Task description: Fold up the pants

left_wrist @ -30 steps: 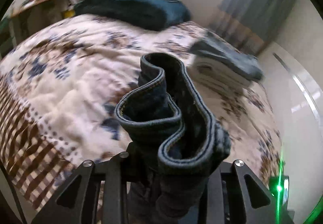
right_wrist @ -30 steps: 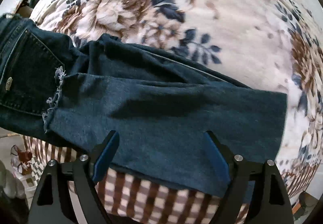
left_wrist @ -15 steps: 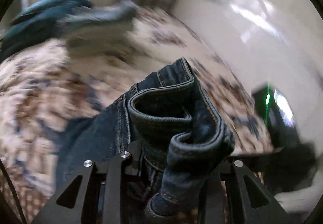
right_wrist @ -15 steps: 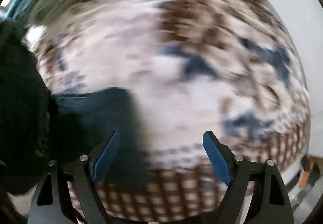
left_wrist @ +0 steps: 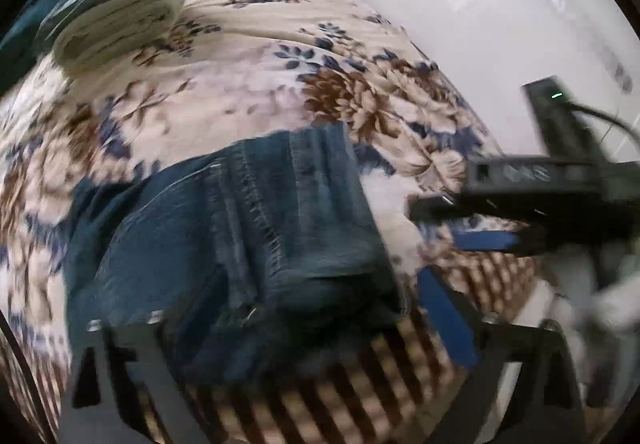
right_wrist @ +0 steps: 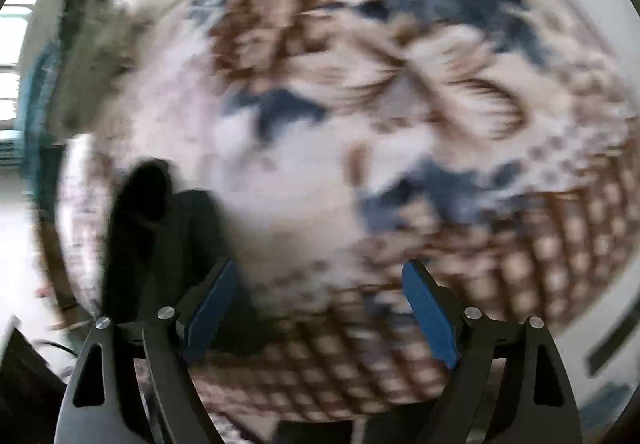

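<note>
Now my left gripper [left_wrist: 280, 360] has its jaws spread wide; they have just been opening, and the pads do not press on anything. The pants [left_wrist: 248, 228] lie on the bed directly under it, a folded dark blue denim bundle that fills the middle of the left wrist view. The thick stitched edge of the bundle runs from about 6 o'clock up toward 12 o'clock. The lower part of the denim lies between my two left fingers, but it is loose there.

At 3 o'clock from the pants I see my right gripper [left_wrist: 484, 220], coming in from the side, apart from the cloth. Its jaws are also spread, and nothing is between the blue pads [right_wrist: 428, 320]. In the right wrist view only the bedspread [right_wrist: 304, 172] is under them, very blurred. A dark shape sits at 9 o'clock there; I cannot tell what it is.

Further away, at about 11 o'clock in the left wrist view, a stack of folded cloth [left_wrist: 120, 16] lies on the flowered bedspread, well apart from the pants. Behind the bed, at 1 o'clock, is a white wall [left_wrist: 480, 4].
</note>
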The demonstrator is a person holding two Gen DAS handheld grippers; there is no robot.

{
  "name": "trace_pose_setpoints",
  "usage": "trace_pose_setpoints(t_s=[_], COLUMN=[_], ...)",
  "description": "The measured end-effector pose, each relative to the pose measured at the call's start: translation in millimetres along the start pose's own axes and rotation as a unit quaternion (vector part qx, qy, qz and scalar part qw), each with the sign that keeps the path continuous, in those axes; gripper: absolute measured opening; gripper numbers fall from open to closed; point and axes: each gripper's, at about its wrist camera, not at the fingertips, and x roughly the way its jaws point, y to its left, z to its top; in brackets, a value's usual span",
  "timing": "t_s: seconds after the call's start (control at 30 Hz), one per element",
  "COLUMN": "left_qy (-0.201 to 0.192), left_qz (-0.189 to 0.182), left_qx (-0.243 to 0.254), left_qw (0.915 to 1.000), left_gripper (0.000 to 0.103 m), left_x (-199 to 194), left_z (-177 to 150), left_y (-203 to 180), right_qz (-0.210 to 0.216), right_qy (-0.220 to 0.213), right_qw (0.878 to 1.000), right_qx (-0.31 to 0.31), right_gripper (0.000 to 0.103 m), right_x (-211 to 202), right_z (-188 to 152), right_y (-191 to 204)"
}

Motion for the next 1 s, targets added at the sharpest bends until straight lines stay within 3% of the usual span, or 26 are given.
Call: trace_pose_setpoints(t_s=[0.1, 0.2, 0.27, 0.3, 0.33, 0.37, 0.4, 0.5, 0.63, 0.7, 0.77, 0.87, 0.93, 1.0], left_qy=[-0.013, -0.027, -0.005, 0.010, 0.021, 0.037, 0.052, 0.090, 0.116, 0.121, 0.119, 0.080, 0.056, 0.059], left_qz=[0.000, 0.051, 0.085, 0.093, 0.096, 0.102, 0.106, 0.109, 0.110, 0.112, 0.110, 0.094, 0.066, 0.024], left_qx=[-0.077, -0.149, -0.193, -0.212, -0.225, -0.237, -0.235, -0.222, -0.216, -0.219, -0.215, -0.219, -0.244, -0.277], left_qw=[0.9970, 0.9872, 0.9775, 0.9729, 0.9694, 0.9654, 0.9648, 0.9648, 0.9633, 0.9618, 0.9630, 0.9678, 0.9659, 0.9586], left_gripper=[0.098, 0.097, 0.097, 0.097, 0.097, 0.097, 0.097, 0.098, 0.100, 0.100, 0.099, 0.099, 0.099, 0.099], left_x=[-36, -50, -35, -24, -15, -3, 7, 28, 40, 38, 30, 1, -9, 1], left_z=[-4, -3, -6, -7, -9, -13, -15, -27, -34, -32, -23, -3, 18, 36], left_y=[35, 94, 135, 152, 165, 180, 186, 194, 190, 188, 185, 190, 207, 229], right_qz=[0.088, 0.121, 0.150, 0.160, 0.156, 0.121, 0.097, 0.082, 0.039, 0.018, 0.037, 0.063, 0.070, 0.072], right_qy=[0.022, 0.071, 0.126, 0.139, 0.143, 0.130, 0.115, 0.087, 0.115, 0.141, 0.149, 0.125, 0.102, 0.107], right_qw=[0.996, 0.990, 0.980, 0.977, 0.977, 0.984, 0.989, 0.993, 0.993, 0.990, 0.988, 0.990, 0.992, 0.991], right_qx=[0.006, 0.002, 0.014, 0.015, 0.007, -0.009, -0.006, -0.004, 0.002, -0.009, -0.012, -0.029, -0.030, -0.029], right_gripper=[0.087, 0.087, 0.087, 0.082, 0.067, 0.030, 0.025, 0.019, 0.021, 0.032, 0.042, 0.070, 0.075, 0.075], right_x=[6, 25, 49, 56, 60, 62, 60, 40, 42, 54, 50, 18, 4, 8], right_z=[1, -2, -8, -11, -19, -24, -28, -38, -43, -39, -29, -12, 0, 12], right_y=[10, 22, 24, 24, 28, 31, 29, 21, 3, 1, 4, 10, 13, 19])
